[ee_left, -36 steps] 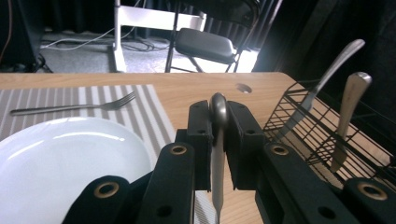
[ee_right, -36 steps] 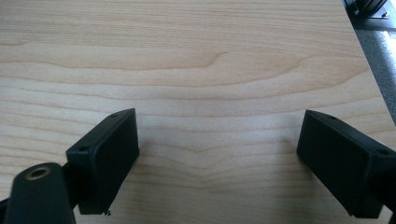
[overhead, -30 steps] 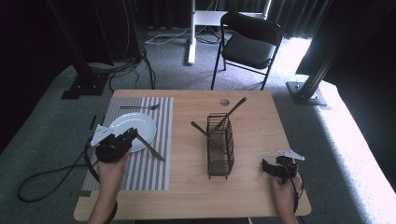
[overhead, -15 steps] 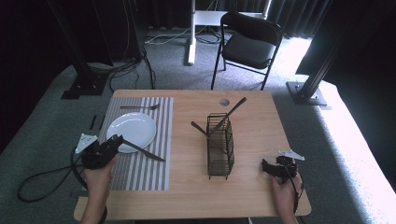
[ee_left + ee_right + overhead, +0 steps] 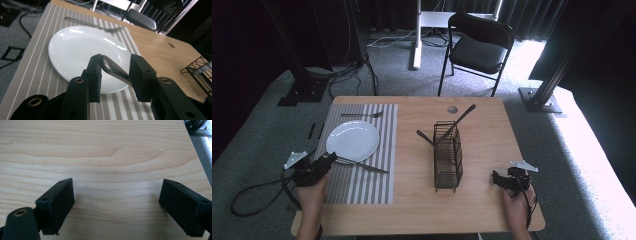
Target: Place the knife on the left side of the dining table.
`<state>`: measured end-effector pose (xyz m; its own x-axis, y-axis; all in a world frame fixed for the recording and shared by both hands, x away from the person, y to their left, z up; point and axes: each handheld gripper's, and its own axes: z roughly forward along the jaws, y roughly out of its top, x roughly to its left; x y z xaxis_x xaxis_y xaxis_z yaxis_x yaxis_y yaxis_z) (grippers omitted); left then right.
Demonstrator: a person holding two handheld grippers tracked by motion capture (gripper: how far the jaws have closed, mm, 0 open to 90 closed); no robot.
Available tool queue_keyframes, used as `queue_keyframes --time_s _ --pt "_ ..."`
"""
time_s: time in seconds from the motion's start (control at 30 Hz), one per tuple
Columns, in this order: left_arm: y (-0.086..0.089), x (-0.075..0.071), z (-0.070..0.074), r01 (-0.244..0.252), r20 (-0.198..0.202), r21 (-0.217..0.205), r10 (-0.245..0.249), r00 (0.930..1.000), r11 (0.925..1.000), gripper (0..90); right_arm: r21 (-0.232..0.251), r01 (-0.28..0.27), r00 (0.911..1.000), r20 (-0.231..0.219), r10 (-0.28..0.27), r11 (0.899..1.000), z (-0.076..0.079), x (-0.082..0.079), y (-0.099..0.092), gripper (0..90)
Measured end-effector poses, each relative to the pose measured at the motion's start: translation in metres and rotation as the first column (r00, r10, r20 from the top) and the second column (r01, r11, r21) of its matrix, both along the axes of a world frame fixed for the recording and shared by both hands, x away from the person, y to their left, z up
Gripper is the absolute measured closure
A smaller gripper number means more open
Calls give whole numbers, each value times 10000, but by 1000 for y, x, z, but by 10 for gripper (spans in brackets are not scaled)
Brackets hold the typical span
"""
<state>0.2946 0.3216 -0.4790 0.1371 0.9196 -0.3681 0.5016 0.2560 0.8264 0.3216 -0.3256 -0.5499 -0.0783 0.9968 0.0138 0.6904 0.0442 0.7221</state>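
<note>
A white plate [image 5: 352, 140] sits on a striped placemat [image 5: 362, 190], with a fork [image 5: 361, 115] beyond it and a knife [image 5: 362, 165] lying at its near right. My left gripper [image 5: 328, 159] is at the placemat's left edge, pointing at the knife's handle end. In the left gripper view the knife handle [image 5: 113, 70] lies between the parted jaws of that gripper [image 5: 115, 75], with the plate [image 5: 75, 47] behind. My right gripper [image 5: 499, 180] rests open at the table's near right, and its jaws [image 5: 116, 205] have only bare wood between them.
A black wire basket [image 5: 448, 156] stands at mid-table with two dark utensils [image 5: 460, 120] leaning out of it. The table [image 5: 492, 145] has a small round hole [image 5: 452, 109] near its far edge. A black chair [image 5: 479, 47] stands beyond the table.
My left gripper has drawn back to the left from over the plate and knife to the placemat's edge. The knife stays put. The right gripper has not moved.
</note>
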Motion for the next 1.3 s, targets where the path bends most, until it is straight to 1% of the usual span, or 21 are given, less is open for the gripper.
queue_keyframes --time_s 0.03,0.07,0.1,0.17,0.2,0.37,0.5,0.53,0.57,0.6,0.73,0.8,0.87,0.9,0.93,0.97,1.17,1.3 --pt "1 0 -2 8 -101 -5 -8 9999 10000 623 0 0 10000 -1 0 10000 0 0 0 121" --pt "1 0 -2 8 -101 -5 -8 9999 10000 613 0 0 10000 -1 0 10000 0 0 0 121" --pt "4 1 -5 11 -253 5 -11 9997 10000 613 0 2 10000 -1 -2 10000 0 0 0 121" --pt "7 2 -10 8 -469 -106 -13 9989 9999 591 -2 -1 10000 -1 1 10000 0 0 0 121" --pt "9 2 -13 29 -591 -26 -30 9982 10000 575 1 -2 10000 2 2 10000 0 0 0 122" --pt "16 4 -27 -41 -893 -407 4 9960 9992 549 -2 0 10000 -2 0 10000 0 0 0 121" --pt "17 7 -34 -83 -1221 -259 51 9925 9996 502 -1 1 10000 -1 -1 10000 0 0 0 121" --pt "17 8 -36 -56 -1295 -161 35 9916 9999 485 -1 -1 10000 0 1 10000 0 0 0 121" --pt "18 8 -38 -53 -1314 -131 35 9913 9999 475 -2 0 10000 -1 0 10000 0 0 0 121" --pt "18 8 -39 -117 -1355 -227 85 9907 9997 473 -2 1 10000 -2 -1 10000 0 0 0 121" --pt "20 10 -43 -160 -1450 -305 114 9894 9994 468 1 -2 10000 2 2 10000 0 0 0 121" --pt "21 11 -44 -144 -1499 -273 102 9886 9995 464 -2 0 10000 -1 0 10000 0 0 0 122" --pt "21 12 -45 -146 -1582 -96 129 9873 9998 452 3 0 10000 2 0 10000 0 0 0 121" --pt "20 12 -46 -219 -1599 40 222 9869 9998 444 -1 2 10000 0 -2 10000 0 0 0 122" --pt "19 13 -46 -314 -1667 350 369 9853 9989 445 -2 1 10000 0 -1 10000 0 0 0 122" --pt "20 13 -46 -358 -1734 441 429 9839 9984 440 -2 -1 10000 1 1 10000 0 0 0 121" --pt "21 15 -53 -403 -1952 666 527 9794 9970 440 0 -2 10000 3 2 10000 0 0 0 121" --pt "22 16 -57 -460 -2158 844 634 9744 9954 439 -2 0 10000 0 0 10000 0 0 0 122"
